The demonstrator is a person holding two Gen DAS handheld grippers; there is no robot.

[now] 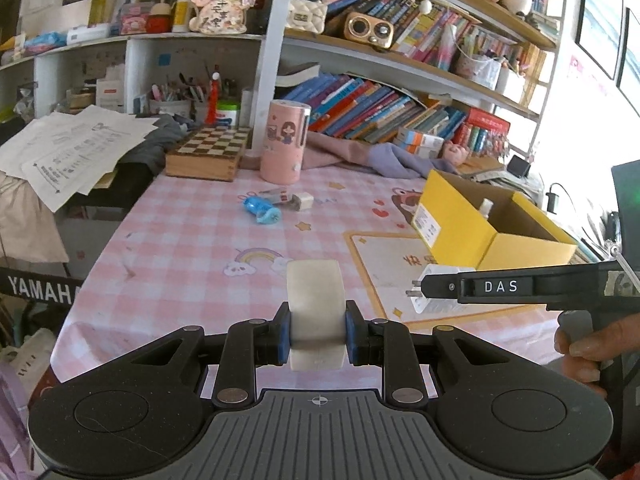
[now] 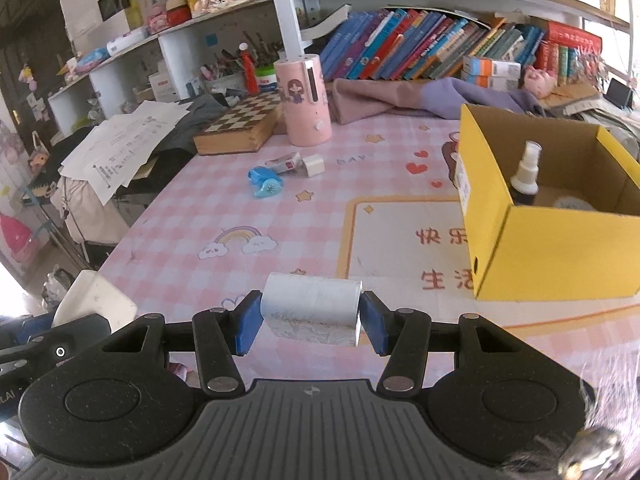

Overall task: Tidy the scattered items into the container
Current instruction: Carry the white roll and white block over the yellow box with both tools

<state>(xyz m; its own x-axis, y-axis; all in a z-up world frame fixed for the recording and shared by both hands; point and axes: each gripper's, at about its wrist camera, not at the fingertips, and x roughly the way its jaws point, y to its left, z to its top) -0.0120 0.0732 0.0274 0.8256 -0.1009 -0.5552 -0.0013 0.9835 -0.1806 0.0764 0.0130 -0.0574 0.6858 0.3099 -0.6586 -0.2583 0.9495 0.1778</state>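
Cluttered shelves of books (image 2: 420, 48) behind, pink checked surface (image 2: 180, 240) in front. On the right of it, yellow box (image 2: 560, 256), open at the top, with a spray bottle (image 2: 526, 174) standing upright inside near its left wall. Further back, toward the middle: blue tape dispenser (image 2: 264, 182), small tube (image 2: 288, 163) and white cap-like block (image 2: 314, 165), lying close together, the tube touching the block. Behind these, pink cylinder (image 2: 302, 100) upright, just beside a wooden chessboard box (image 2: 240, 126). Loose printed papers (image 2: 124, 148) hanging over the left edge.

Left gripper (image 1: 317, 332) closed on a white tape roll (image 1: 316, 304), blue pads (image 1: 285, 332) pressed to its two flat sides, roll held on edge above the surface near the front. Seen again at the lower left of the right wrist view as a pale shape.

Right gripper (image 2: 311, 322) clamped on a white charger plug (image 2: 312, 308), pads against its two ends, body lying crosswise between them. From the left wrist view, same gripper (image 1: 420, 286) reaching in from the right, metal prongs of the plug pointing left, held above the surface in front of the yellow box, apart from it. Hand (image 1: 588, 352) wrapped round the handle at the right edge.
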